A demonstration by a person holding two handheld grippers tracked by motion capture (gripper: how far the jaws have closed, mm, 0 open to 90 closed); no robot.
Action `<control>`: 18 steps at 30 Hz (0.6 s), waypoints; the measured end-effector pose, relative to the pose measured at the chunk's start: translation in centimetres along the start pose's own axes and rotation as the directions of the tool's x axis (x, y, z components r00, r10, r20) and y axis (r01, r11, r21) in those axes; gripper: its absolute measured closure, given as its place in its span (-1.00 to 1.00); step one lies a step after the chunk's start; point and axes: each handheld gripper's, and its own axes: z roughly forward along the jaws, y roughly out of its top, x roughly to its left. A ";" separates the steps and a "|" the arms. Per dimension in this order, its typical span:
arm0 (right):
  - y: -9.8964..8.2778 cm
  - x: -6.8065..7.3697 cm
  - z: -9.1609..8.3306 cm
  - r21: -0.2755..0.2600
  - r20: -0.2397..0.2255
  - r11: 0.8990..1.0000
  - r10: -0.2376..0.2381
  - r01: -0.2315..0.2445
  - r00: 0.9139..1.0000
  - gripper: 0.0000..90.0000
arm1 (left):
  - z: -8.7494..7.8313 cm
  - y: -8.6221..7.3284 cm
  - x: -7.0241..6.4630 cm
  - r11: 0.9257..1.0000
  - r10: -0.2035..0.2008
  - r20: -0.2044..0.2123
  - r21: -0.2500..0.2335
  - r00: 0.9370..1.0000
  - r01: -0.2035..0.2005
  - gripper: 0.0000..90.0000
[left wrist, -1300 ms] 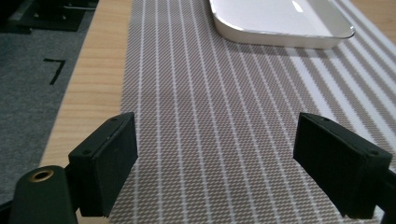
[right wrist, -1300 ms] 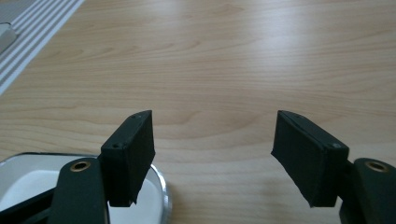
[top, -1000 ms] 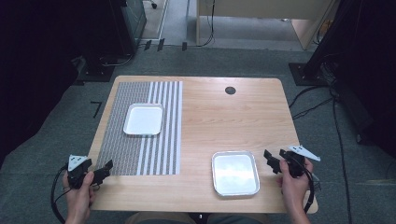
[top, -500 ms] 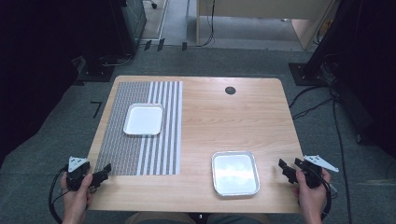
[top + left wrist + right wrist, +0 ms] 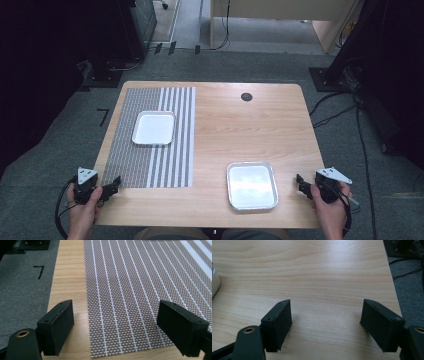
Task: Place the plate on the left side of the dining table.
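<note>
A white tray [image 5: 153, 127] lies empty on the striped woven placemat [image 5: 150, 137] at the table's left. An empty silver tray [image 5: 251, 185] sits on bare wood near the front right; its rim [image 5: 214, 281] shows at the left edge of the right gripper view. My left gripper [image 5: 114, 185] is held at the front left corner, open, with its jaws wide over the placemat's near corner [image 5: 120, 315] and nothing between them. My right gripper [image 5: 301, 182] hovers at the front right edge, just right of the silver tray, open and empty over bare wood [image 5: 327, 312].
The wooden table [image 5: 240, 130] has a round black grommet [image 5: 246, 96] near its far edge. Grey carpet surrounds it, with cables [image 5: 340, 112] and a black stand foot [image 5: 327, 77] at the right. A wooden desk [image 5: 280, 20] stands behind.
My right gripper has drawn away from the silver tray, rightward and toward the table's near edge. The left gripper has slipped slightly nearer the person. Both trays stayed put.
</note>
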 end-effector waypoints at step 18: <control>0.2 0.4 0.4 0.020 0.011 1.000 0.003 -0.004 1.000 -0.73 | 0.1 0.0 -0.1 1.000 0.001 -0.006 0.000 1.000 -0.001 -0.69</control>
